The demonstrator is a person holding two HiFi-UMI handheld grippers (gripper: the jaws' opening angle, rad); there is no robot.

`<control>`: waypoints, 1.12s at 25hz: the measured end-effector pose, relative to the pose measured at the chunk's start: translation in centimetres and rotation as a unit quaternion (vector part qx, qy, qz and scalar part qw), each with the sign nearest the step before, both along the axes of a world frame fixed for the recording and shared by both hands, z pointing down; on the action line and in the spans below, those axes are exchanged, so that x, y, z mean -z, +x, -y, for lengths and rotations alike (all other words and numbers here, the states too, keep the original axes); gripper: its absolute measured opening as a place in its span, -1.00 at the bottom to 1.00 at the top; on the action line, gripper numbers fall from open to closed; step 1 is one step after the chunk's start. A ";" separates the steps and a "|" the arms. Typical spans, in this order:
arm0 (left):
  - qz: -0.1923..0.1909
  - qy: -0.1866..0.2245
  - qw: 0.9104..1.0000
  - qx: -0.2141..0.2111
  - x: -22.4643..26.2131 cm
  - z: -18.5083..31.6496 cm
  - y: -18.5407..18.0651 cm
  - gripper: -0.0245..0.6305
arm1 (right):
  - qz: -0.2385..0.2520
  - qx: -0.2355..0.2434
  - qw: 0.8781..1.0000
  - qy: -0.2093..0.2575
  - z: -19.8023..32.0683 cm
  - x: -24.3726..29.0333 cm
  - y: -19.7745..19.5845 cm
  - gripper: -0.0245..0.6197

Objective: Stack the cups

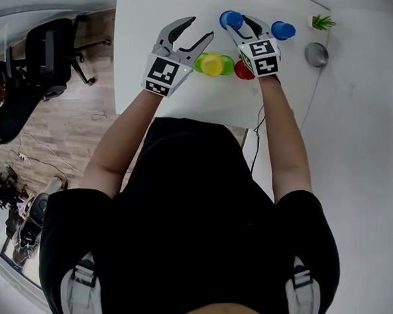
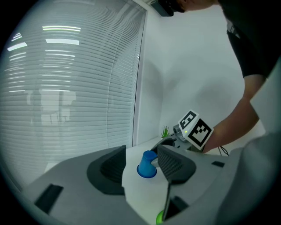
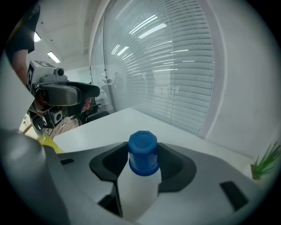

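Note:
On the white table (image 1: 159,11) my right gripper (image 1: 236,24) is shut on an upturned blue cup (image 1: 230,18) at the far middle. In the right gripper view both pads sit against the blue cup's (image 3: 142,151) sides. A second blue cup (image 1: 282,30) stands to its right. Nearer me, a yellow cup (image 1: 212,65), a green cup (image 1: 227,60) and a red cup (image 1: 241,71) sit close together. My left gripper (image 1: 200,28) hangs open just left of them with nothing between its jaws. The left gripper view shows the held blue cup (image 2: 147,166) tilted, beyond the open left gripper (image 2: 142,172).
A small green plant (image 1: 322,22) and a round metal dish (image 1: 316,54) sit at the table's far right corner. A cable (image 1: 311,94) runs down the right edge. An office chair (image 1: 50,48) stands on the wood floor to the left. Window blinds (image 2: 66,88) lie beyond the table.

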State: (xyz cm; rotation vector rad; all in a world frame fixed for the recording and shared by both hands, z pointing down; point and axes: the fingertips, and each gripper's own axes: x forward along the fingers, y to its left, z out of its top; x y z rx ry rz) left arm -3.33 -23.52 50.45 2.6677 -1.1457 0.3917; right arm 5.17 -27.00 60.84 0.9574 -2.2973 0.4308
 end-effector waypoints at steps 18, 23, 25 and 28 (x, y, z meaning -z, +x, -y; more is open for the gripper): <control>-0.003 0.027 1.000 -0.010 4.5 -4.4 0.5 -0.24 | -0.004 0.000 1.000 0.025 -8.1 7.4 2.5 -0.27; -0.008 0.036 0.999 -0.021 5.2 -5.3 1.5 -0.24 | -0.006 -0.007 1.000 0.013 -10.7 6.9 3.2 -0.27; -0.008 0.037 0.999 -0.023 5.2 -5.7 1.8 -0.24 | -0.004 -0.008 1.000 0.006 -11.9 6.6 3.3 -0.27; -0.006 0.038 0.999 -0.024 5.2 -6.4 2.1 -0.25 | -0.002 -0.004 1.000 -0.003 -13.6 6.0 3.4 -0.27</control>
